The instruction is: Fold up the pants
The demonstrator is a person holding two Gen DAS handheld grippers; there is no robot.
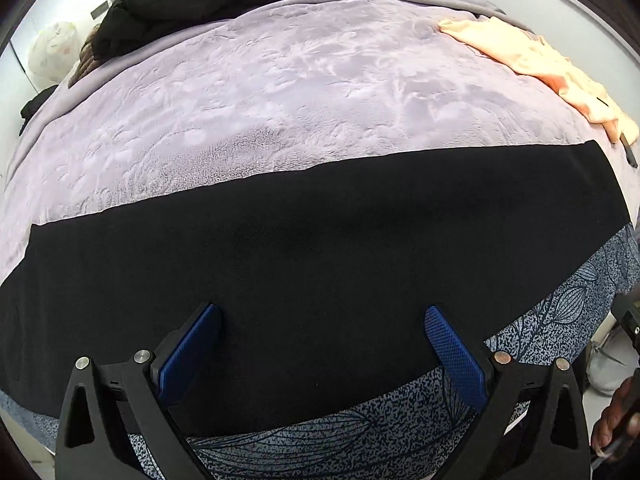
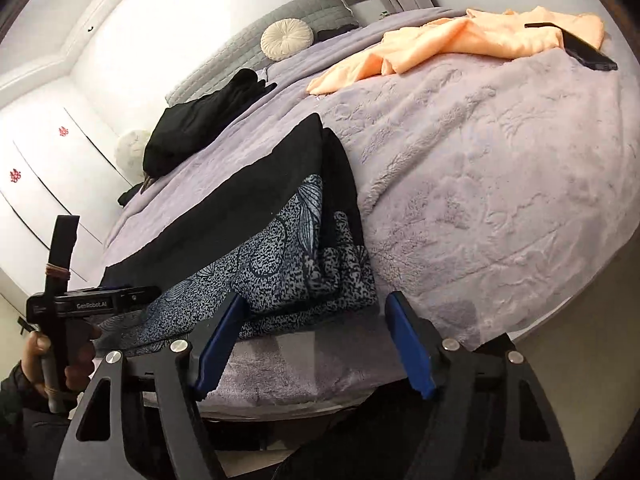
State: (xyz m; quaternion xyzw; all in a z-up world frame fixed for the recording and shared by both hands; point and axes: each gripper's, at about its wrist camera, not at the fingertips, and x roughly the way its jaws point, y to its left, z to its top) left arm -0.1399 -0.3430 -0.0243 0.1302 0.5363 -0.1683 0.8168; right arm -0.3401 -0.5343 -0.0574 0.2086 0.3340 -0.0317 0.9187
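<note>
Across the near edge of the bed (image 1: 280, 92), which is covered by a lilac embossed plush blanket (image 2: 500, 200), lie the pants (image 1: 304, 248): black cloth with a blue-grey speckled leaf print along the lower part. In the left wrist view they stretch flat from 9 o'clock to 3 o'clock. In the right wrist view their folded end (image 2: 320, 248) sits at centre, just beyond the tool's tips.

Left tool (image 1: 322, 316): blue-padded fingers spread wide, hovering over the black cloth near 6 o'clock; nothing is between the pads. Whether the tips touch the fabric cannot be told.

Right tool (image 2: 316, 304): fingers apart, with the printed end of the pants and the blanket edge seen between them; the pads do not press on the cloth.

In the right wrist view, at 8 o'clock, a person's hand (image 2: 52, 364) grips the handle of the other device, whose black body carries the white lettering "GenRobot.AI" (image 2: 89, 304). No other writing can be read.

Other items on the bed: a pile of black clothes (image 1: 200, 4) at 11 o'clock, a peach garment (image 2: 472, 40) at 1 o'clock with a dark flat object (image 2: 588, 56) just beside it, and a round cream cushion (image 2: 287, 39) against a grey quilted pillow (image 2: 256, 48) at 12 o'clock. White wardrobe doors at 9 o'clock bear small red ornaments (image 2: 63, 131).
</note>
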